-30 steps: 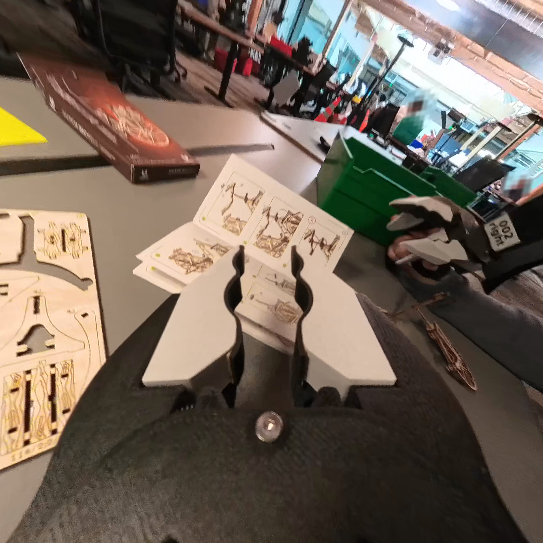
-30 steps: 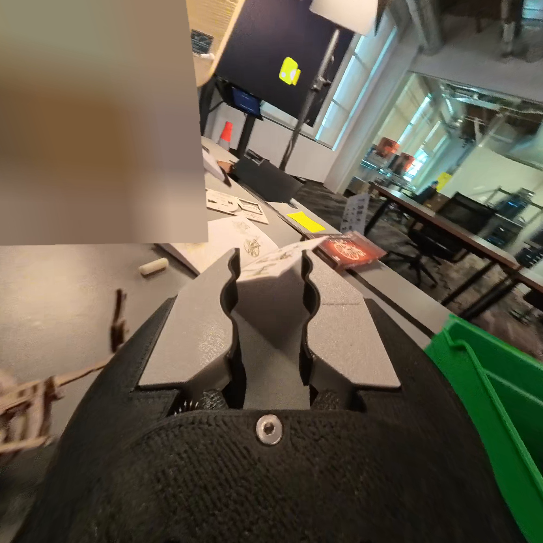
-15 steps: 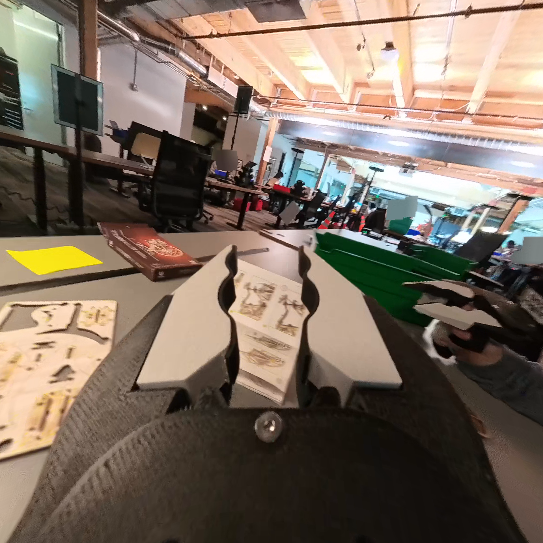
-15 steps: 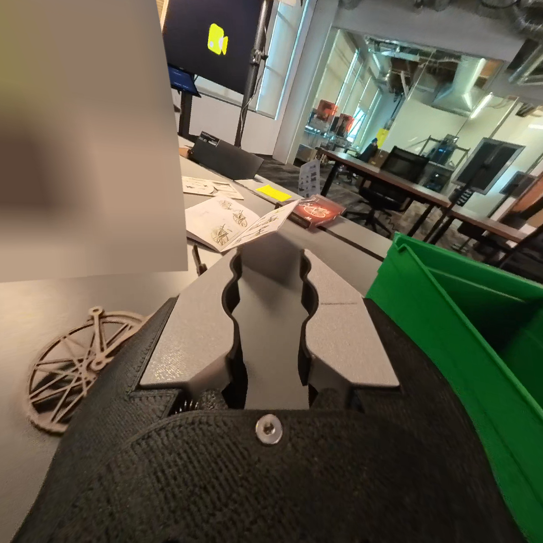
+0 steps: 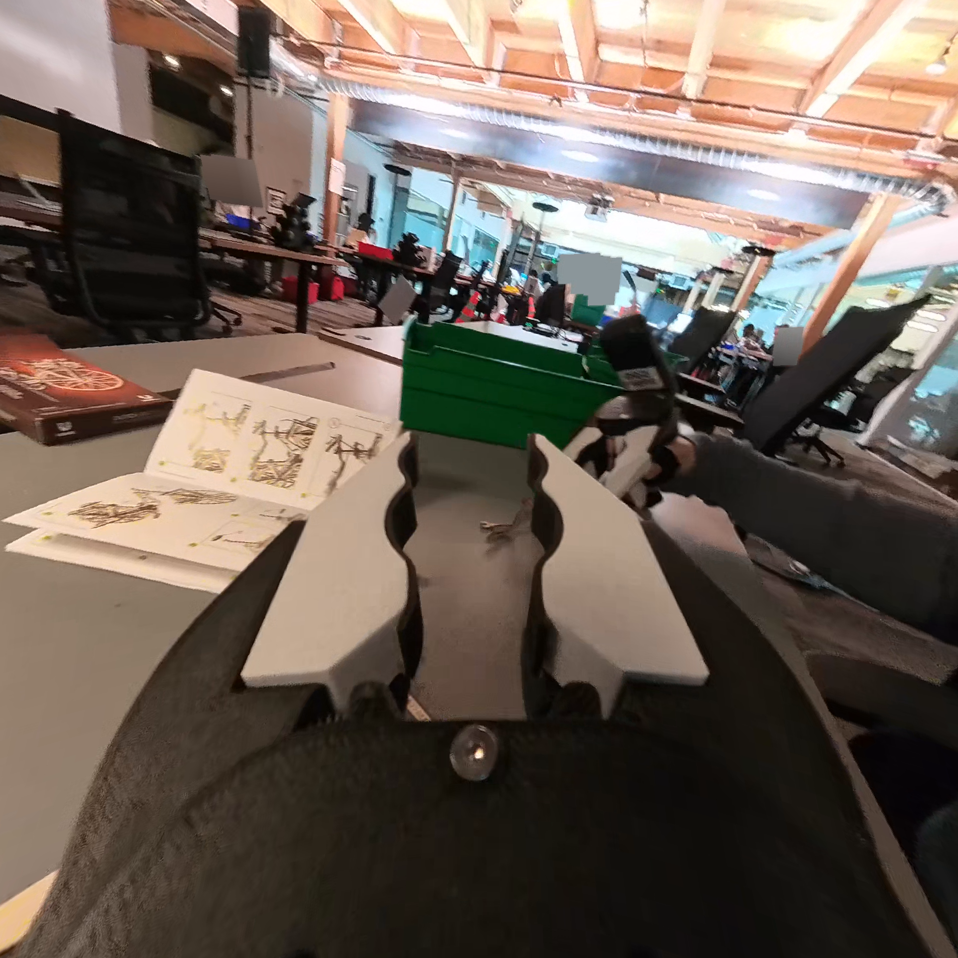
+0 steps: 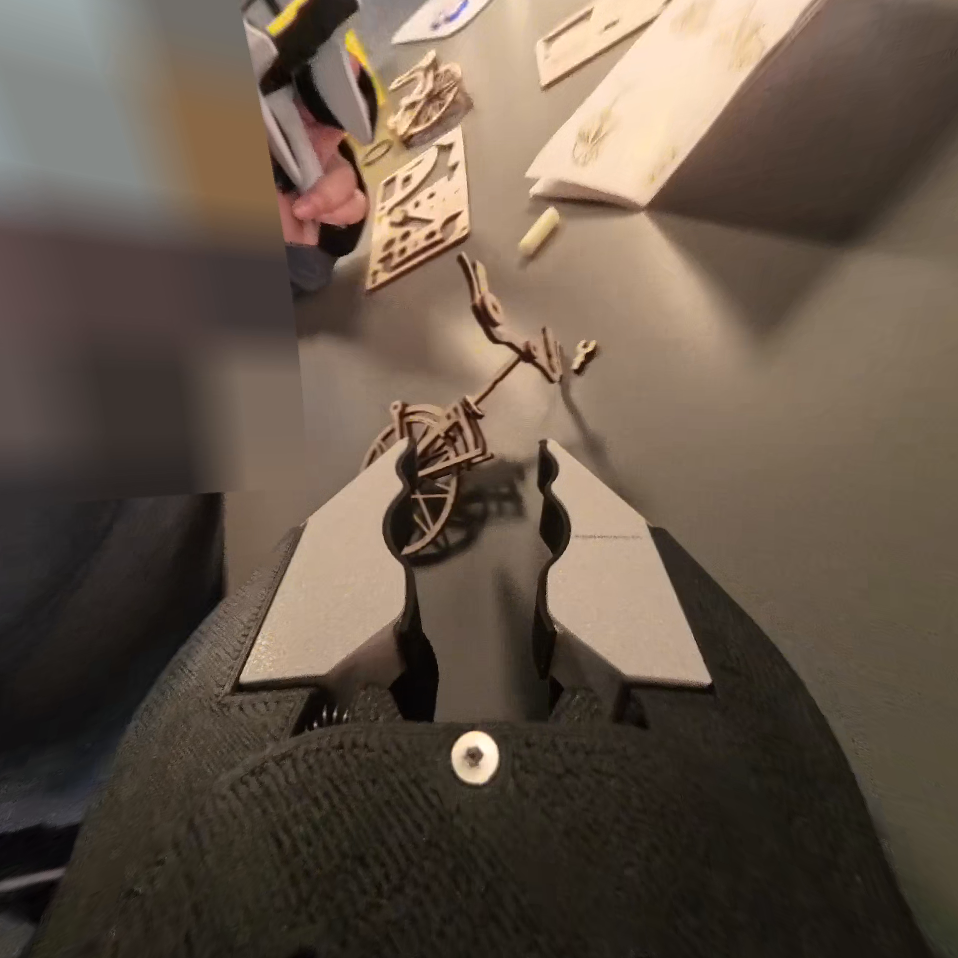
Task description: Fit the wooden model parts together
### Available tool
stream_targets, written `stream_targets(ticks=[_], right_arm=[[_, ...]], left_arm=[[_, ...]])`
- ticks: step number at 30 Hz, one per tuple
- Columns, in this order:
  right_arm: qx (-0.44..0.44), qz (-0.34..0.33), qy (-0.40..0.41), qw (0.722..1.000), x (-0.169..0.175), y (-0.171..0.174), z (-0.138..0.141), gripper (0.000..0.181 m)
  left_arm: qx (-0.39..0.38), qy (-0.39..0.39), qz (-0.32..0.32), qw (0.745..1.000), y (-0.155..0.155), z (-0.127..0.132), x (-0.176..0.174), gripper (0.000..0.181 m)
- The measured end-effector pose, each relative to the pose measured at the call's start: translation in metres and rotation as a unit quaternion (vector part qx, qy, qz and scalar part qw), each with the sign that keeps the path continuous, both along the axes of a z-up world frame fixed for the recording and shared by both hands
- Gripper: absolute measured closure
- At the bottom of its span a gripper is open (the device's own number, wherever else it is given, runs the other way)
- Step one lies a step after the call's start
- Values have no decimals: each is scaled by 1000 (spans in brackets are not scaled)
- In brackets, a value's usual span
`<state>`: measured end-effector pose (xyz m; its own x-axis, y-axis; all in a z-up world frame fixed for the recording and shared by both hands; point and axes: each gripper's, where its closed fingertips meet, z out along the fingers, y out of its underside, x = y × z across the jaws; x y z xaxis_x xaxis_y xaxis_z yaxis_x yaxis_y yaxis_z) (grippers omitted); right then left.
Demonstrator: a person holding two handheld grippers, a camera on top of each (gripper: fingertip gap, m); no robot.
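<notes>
Risk lies in the fragile bike model (image 6: 440, 446), apparently upright on the tabletop (image 6: 726, 466) just ahead of the right tool (image 6: 472, 461): a clumsy close could topple it. Both tools, left (image 5: 469, 456) included, gape empty.

A large open workshop: exposed timber ceiling beams (image 5: 596, 36) glow under warm lights, a black office chair (image 5: 129, 228) stands behind the grey worktop (image 5: 78, 648), and long desks (image 5: 269, 249) recede toward bright windows (image 5: 648, 243).

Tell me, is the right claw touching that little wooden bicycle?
Cannot tell. In the right wrist view the right gripper stands open around the wooden bicycle model, its wheel overlapping one finger.
</notes>
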<state>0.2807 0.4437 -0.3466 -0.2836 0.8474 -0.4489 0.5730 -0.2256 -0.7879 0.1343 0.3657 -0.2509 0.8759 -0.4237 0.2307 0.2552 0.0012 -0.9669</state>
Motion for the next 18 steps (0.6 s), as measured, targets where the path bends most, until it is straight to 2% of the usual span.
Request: stream_targets(ticks=[3,6,9,11,13,18], right_arm=[[-66,47,-51,995,-1,-10,-5,139],[-96,81,-75,989,-4,-19,-6,144],[-100,98,-111,984,-5,-26,-12,154],[-97,97,-128,982,-7,-28,-15,168],[-107,101,-119,982,-10,-32,-12,171],[-127,101,-24,986,-25,-48,16,174]], left_arm=[[-11,8,-44,999,-2,-5,18,141],[-21,12,-70,997,-3,-10,31,141],[-35,6,-87,996,-3,-15,39,141],[-43,5,-96,994,-2,-18,43,141],[-55,1,-110,992,-2,-21,49,141],[-129,-27,-174,976,-4,-41,76,149]])
